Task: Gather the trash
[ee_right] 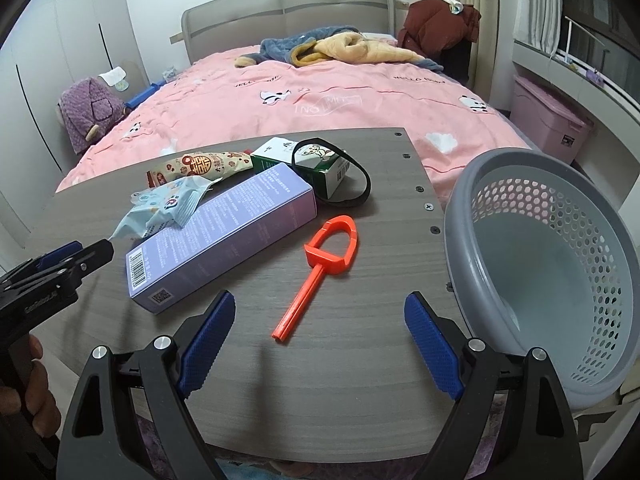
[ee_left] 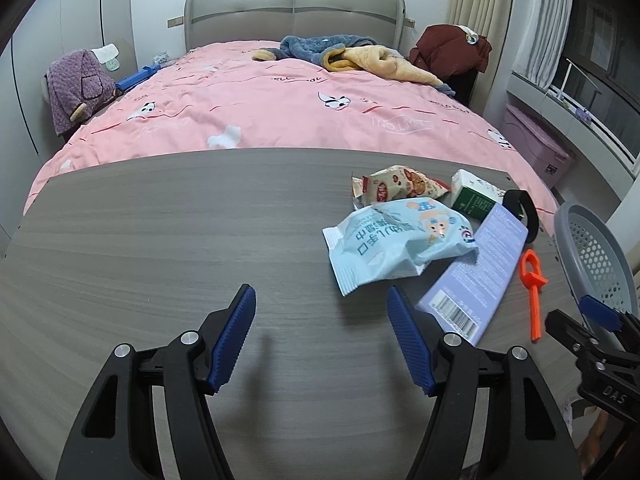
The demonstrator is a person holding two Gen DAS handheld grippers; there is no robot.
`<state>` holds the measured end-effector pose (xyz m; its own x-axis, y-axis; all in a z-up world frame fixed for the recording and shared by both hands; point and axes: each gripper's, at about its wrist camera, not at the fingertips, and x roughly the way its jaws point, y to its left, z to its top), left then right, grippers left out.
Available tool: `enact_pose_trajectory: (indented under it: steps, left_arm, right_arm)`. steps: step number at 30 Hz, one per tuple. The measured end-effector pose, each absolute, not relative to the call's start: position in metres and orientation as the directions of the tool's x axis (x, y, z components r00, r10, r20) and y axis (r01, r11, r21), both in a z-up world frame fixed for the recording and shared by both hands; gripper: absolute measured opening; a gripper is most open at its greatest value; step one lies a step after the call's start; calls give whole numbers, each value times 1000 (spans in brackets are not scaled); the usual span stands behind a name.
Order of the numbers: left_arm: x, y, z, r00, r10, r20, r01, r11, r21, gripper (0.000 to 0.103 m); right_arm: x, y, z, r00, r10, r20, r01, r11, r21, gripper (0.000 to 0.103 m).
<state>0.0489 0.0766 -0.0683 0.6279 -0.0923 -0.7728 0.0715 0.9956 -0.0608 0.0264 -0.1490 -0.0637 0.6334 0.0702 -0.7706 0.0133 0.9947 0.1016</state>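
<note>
Both jaws open and empty over table [ee_left: 160, 240]; basket [ee_right: 560, 264] interior seen fully only from right wrist, wrapper [ee_left: 396, 240] print only from left

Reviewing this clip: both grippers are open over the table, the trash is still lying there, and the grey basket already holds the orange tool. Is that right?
Not quite. The grey basket holds nothing; the right wrist view shows its inside bare. The orange tool lies on the table, beside the basket. The rest stands: both grippers are open and hold nothing.

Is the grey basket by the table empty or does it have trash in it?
Empty as far as visible: the grey basket is tilted toward the camera, its bare inside showing; the wrappers remain on the table.
</note>
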Motion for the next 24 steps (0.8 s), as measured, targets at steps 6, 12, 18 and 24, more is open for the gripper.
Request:
enact_pose_trajectory:
  steps: [6,12,18,24]
  left_arm:
    - [58,71,-77,614,-81,-785,83,996,-37,66]
    - [61,65,-79,609,-85,-789,99,995,-31,66]
    - [54,55,-77,607,-108,-787,134,990,-33,66]
    - [40,44,-76,596,-140,-791,171,984,-46,66]
  right_arm:
    - [23,-156,-60,639,73,-766,24,993,114,85]
    - [19,-163,-54,650,73,-757,32,992,123,85]
    - [16,-169,-49,660,71,-748,43,990,133,85]
    - [10,-178,-42,673,65,-737,57,989,139,85]
